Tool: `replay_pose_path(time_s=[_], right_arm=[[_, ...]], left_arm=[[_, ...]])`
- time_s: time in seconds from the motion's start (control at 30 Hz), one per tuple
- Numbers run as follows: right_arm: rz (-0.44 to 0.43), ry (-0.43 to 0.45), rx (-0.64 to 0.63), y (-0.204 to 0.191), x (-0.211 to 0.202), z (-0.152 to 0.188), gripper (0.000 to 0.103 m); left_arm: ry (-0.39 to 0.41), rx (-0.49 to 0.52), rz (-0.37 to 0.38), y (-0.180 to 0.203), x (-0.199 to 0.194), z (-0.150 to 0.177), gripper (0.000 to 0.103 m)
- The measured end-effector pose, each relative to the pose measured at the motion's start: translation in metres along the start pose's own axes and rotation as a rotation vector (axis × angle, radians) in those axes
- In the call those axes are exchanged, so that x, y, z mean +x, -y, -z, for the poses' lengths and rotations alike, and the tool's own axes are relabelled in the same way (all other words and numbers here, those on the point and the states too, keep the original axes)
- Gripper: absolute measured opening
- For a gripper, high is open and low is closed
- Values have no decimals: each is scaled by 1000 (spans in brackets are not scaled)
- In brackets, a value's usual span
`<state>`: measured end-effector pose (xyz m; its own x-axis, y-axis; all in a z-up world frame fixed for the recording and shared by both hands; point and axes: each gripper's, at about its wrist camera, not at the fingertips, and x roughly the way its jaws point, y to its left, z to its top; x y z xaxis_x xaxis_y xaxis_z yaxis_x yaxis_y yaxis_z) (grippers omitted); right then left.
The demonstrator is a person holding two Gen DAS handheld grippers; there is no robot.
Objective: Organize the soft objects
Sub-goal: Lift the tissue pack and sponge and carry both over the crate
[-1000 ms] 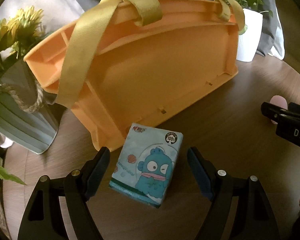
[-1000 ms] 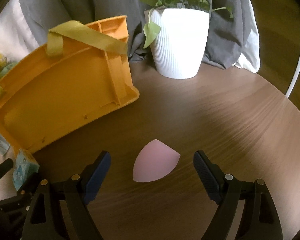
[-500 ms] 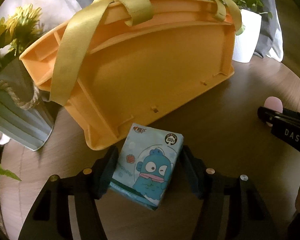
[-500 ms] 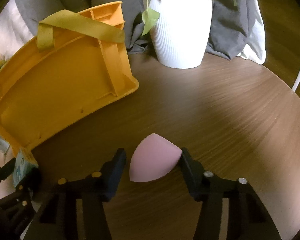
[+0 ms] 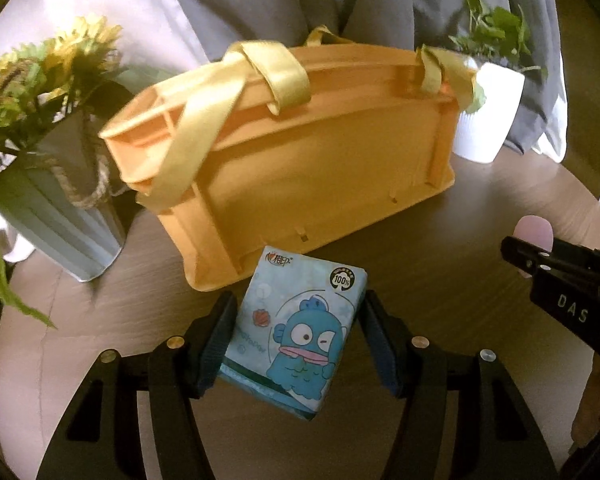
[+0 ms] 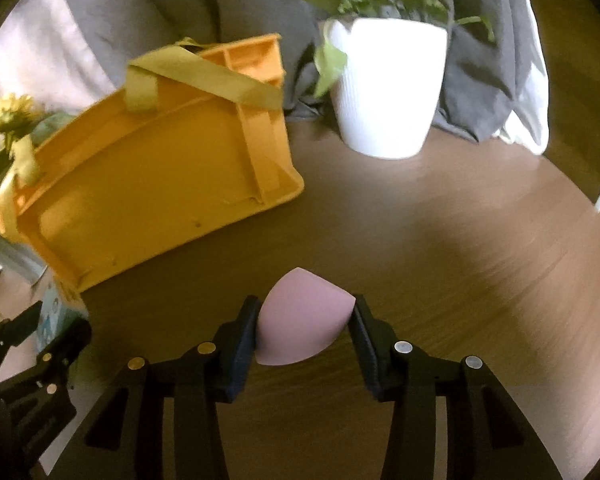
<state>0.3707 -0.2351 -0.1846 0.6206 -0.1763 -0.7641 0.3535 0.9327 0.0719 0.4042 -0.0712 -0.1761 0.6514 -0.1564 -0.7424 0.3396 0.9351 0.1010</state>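
Grippers both low over the round wooden table [image 6: 480, 240], each pointed toward the far side. Left gripper [image 5: 298, 340] clamped on one tissue pack [image 5: 296, 328], blue with a cartoon fish, its fingers pressed to the pack's two sides; pack tilted, sitting just in front of the orange basket [image 5: 300, 168]. Right gripper [image 6: 305, 326] clenched on one pink sponge [image 6: 300, 320], teardrop-shaped, point facing the basket, fingers touching both flanks. Whether either item is lifted clear of the table cannot be told. Count: one basket with two yellow straps, one tissue pack, one sponge, two plants: a white pot [image 6: 388, 92] with green leaves beyond the basket's right end, a grey vase [image 5: 56, 216] with yellow flowers at its left end. Grey cloth behind.
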Motion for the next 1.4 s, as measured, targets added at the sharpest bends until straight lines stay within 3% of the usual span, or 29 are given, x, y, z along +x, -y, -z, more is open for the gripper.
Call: replay_pose_path(time_s=[0.57,1.4], right_arm=[[-121,138,-78,4,-75,-21,46],[-279,371,-142,-11,-150,-71,46]], left_arm=[[138,-108,-7,9,-80,-10,61],[406,-140,-107,5,-161,-58,61]])
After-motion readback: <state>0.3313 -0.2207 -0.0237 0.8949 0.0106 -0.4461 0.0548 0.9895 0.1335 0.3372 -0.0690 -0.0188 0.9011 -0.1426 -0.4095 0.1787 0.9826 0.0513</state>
